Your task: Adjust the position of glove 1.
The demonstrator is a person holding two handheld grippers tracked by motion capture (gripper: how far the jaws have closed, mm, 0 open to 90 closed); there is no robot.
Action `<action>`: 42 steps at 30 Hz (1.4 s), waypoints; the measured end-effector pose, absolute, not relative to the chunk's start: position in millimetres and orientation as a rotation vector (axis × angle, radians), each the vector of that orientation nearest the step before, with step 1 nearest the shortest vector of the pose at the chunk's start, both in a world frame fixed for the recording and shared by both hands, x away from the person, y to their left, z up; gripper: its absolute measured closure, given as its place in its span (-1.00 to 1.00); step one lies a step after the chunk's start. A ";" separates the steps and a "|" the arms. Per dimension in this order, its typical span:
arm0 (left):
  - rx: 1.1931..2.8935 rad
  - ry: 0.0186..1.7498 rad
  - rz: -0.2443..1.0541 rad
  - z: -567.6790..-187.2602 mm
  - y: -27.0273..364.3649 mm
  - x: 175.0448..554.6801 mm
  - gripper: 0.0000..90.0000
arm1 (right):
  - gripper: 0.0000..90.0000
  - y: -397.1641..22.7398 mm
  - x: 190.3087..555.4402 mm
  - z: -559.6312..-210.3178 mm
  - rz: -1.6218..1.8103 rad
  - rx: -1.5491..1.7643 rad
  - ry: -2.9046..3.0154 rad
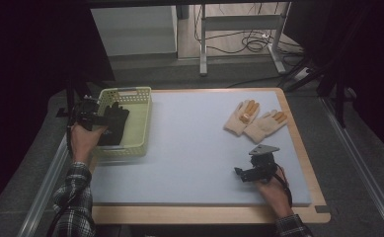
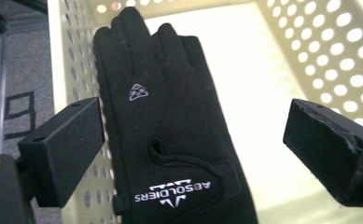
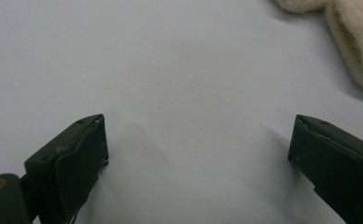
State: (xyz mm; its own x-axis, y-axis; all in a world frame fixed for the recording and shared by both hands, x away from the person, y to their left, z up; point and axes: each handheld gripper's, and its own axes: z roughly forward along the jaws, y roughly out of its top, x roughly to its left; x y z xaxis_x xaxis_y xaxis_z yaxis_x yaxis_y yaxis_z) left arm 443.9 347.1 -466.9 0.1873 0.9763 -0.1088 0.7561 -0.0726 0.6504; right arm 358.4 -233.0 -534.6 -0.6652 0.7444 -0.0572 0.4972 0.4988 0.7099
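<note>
L gripper [image 2: 193,154] is hanging over the black glove [image 2: 170,121], jaws wide, nothing pinched; glove is lying in the basket [image 1: 142,118] (drop looks done). R gripper [image 3: 198,158] is waiting open on the mat [image 3: 179,70]. Next, prob: R needs to reach the tan gloves [image 1: 253,121].

Left gripper [image 1: 100,118] and right gripper [image 1: 241,174] both gape wide, each held by an extended forearm.

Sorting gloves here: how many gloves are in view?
3: one black glove in the yellow basket, two cream gloves side by side at the mat's far right. Another could hide beneath the black one.
</note>
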 end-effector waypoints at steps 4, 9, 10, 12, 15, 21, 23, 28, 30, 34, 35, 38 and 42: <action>1.865 1.581 0.466 -464.4 346.2 437.8 -0.90 | -0.90 -233.1 358.4 -534.6 0.962 1.035 2.390; 1.852 1.530 0.433 -461.9 344.4 428.9 -0.92 | -0.90 -233.1 358.4 -534.6 0.962 1.036 2.390; 1.853 1.524 0.430 -461.2 343.4 426.8 -0.92 | -0.90 -233.1 358.4 -534.6 0.962 1.035 2.390; 1.859 1.500 0.427 -460.2 340.6 423.0 -0.93 | -0.90 -233.1 358.4 -534.6 0.962 1.036 2.390; 1.875 1.463 0.432 -458.7 335.3 417.9 -0.93 | -0.90 -233.1 358.4 -534.6 0.962 1.036 2.390; 1.892 1.397 0.431 -454.8 323.3 406.5 -0.96 | -0.90 -233.1 358.4 -534.5 0.959 1.035 2.392; 1.896 1.346 0.425 -452.9 314.1 398.2 -0.97 | -0.90 -233.1 358.3 -534.4 0.959 1.036 2.392; 1.903 1.294 0.420 -451.6 303.0 389.8 -0.98 | -0.90 -233.1 358.3 -534.4 0.959 1.036 2.392; 1.907 1.269 0.415 -450.9 296.9 385.3 -0.99 | -0.90 -233.1 358.3 -534.4 0.959 1.035 2.391; 1.923 1.221 0.419 -450.3 283.5 376.9 -1.00 | -0.90 -233.1 358.2 -534.3 0.958 1.037 2.391; 1.928 1.208 0.421 -450.3 280.1 374.8 -1.00 | -0.90 -233.1 358.2 -534.3 0.958 1.036 2.392; 1.942 1.171 0.420 -449.7 270.3 369.6 -1.00 | -0.90 -233.1 358.2 -534.3 0.958 1.037 2.391; 1.962 1.111 0.421 -449.9 255.9 363.6 -1.00 | -0.90 -233.1 358.1 -534.3 0.957 1.036 2.392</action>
State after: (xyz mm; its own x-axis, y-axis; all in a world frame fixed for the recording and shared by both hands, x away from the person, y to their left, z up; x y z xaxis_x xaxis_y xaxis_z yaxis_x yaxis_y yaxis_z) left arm 363.6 255.9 -449.9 0.5540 0.8262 -0.1022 0.5510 -0.2718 0.7890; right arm 358.1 -233.1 -534.3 -0.6650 0.7445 -0.0588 0.4983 0.5009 0.7077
